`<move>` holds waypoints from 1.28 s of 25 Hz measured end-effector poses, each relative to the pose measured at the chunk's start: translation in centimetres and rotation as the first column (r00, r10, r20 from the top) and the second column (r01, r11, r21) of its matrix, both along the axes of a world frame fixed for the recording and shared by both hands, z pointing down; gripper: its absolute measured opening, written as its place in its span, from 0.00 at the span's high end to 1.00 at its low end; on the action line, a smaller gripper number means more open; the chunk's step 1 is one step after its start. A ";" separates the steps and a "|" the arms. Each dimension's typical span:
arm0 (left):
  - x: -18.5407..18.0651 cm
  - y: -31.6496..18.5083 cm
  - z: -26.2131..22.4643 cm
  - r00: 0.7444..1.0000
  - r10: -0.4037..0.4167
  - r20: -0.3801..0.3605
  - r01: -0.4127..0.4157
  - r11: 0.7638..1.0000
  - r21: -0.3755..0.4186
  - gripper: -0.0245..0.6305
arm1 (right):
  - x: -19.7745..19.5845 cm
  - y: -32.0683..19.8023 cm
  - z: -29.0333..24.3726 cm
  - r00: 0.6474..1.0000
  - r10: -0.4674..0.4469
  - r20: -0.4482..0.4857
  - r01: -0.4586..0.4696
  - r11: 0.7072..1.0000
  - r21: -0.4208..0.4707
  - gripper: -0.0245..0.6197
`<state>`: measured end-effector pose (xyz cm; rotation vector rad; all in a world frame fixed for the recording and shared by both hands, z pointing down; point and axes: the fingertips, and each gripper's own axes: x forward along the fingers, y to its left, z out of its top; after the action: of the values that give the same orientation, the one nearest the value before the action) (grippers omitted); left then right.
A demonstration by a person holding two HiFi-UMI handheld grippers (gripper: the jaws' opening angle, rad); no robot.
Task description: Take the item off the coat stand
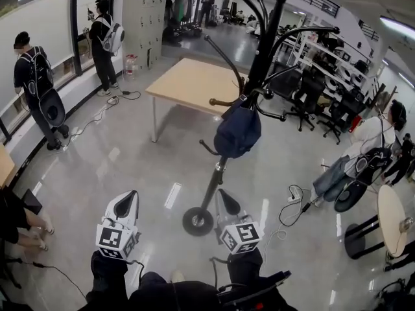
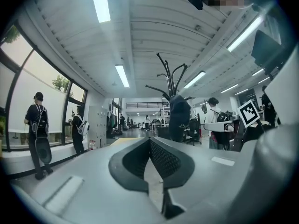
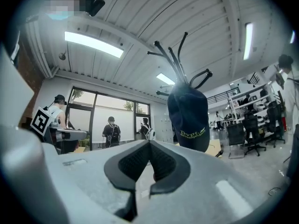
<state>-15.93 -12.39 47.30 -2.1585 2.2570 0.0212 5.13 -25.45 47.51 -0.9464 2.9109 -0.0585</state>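
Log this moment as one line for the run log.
stage: pre-grasp | left gripper: shut, empty | right gripper: shut, empty | dark blue cap: hanging on coat stand, untouched

Light: bright, even; ceiling strip lights (image 2: 100, 3) and side windows (image 1: 39, 19).
Glare: pale streaks on glossy floor (image 1: 173, 195).
Distortion: strong fisheye, dark corners.
Focus: near foreground soft.
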 end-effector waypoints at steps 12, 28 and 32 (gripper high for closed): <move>0.3 -7.1 -0.4 0.989 0.150 -0.006 -0.150 0.989 0.010 0.96 | 1.9 -4.0 -0.8 0.989 0.148 -0.006 -0.148 0.989 0.015 0.96; -0.7 -16.7 -0.1 0.913 0.407 -0.040 -0.407 0.913 0.010 0.96 | 2.2 -7.0 -1.1 0.917 0.398 -0.029 -0.398 0.917 0.008 0.96; 0.3 -18.0 0.1 0.881 0.472 -0.041 -0.472 0.882 0.011 0.96 | 2.9 -6.7 -1.4 0.891 0.453 -0.027 -0.453 0.892 0.012 0.96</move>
<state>-15.63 -30.44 47.42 -2.6705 1.6825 0.0755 7.99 -32.12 46.15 -1.6078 2.6277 -0.0061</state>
